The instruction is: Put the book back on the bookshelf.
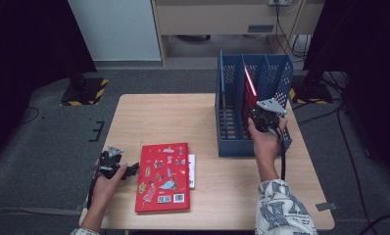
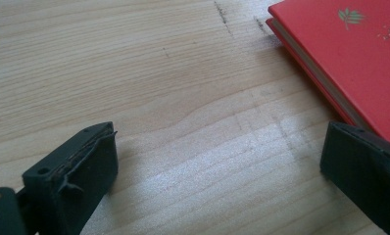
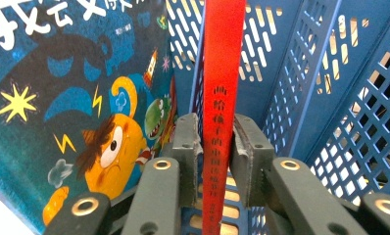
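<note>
While my left gripper (image 1: 115,169) rests on the table (image 1: 149,112) with jaws spread wide and empty, a flat red book (image 1: 164,177) lies just beside it. Farther off, my right gripper (image 3: 217,147) pinches a red book's spine (image 3: 222,73), upright in the blue rack (image 1: 254,103). A blue picture book (image 3: 75,107) leans alongside; its lower edge is cut off.

In the right gripper view, the red book (image 3: 223,73) runs past the top edge and its lower end is hidden behind the right claw (image 3: 217,161); the spine lettering is too small to read. In the left gripper view, the flat red book (image 2: 350,58) is cut off at the right edge. In the high view, the white item (image 1: 191,171) lies mostly hidden under it.
</note>
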Demonstrator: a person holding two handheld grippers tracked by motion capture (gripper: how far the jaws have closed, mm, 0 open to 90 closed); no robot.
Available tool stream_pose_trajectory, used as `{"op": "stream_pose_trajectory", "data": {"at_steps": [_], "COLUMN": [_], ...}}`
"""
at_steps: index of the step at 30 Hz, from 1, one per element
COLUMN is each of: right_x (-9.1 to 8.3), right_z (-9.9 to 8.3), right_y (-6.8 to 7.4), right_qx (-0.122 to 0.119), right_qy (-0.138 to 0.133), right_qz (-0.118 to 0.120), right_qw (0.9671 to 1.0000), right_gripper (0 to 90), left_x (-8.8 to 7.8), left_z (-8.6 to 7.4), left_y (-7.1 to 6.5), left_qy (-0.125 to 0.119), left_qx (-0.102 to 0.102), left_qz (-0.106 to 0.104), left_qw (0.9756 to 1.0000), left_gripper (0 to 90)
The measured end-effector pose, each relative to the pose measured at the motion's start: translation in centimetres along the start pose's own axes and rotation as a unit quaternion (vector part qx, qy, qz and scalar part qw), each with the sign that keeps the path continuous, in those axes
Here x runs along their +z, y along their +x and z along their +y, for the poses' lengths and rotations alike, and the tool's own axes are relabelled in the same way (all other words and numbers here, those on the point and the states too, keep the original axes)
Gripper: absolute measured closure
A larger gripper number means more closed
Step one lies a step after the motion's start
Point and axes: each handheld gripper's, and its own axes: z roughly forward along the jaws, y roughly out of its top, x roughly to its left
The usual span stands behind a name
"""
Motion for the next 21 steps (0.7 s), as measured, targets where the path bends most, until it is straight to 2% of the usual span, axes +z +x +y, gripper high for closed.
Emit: {"op": "stream_pose_trajectory", "data": {"at_steps": [9,21], "right_x": [-0.1,0.2], "right_z": [0.0,0.3], "right_y": [0.1,1.0], "right_qx": [0.0,-0.002], "right_qy": [0.002,0.004], "right_qz": [-0.004,-0.001], "right_qw": [1.0,1.0], "right_gripper": [77.6,76.5], "left_x": [0.0,0.0], "left_z": [0.0,0.0], "left_y": [0.0,0.0], "left_qy": [0.0,0.0], "left_qx": [-0.001,0.0], "left_qz": [0.0,-0.001], "left_qw": [1.0,1.0], "left_gripper": [0.0,0.0]}}
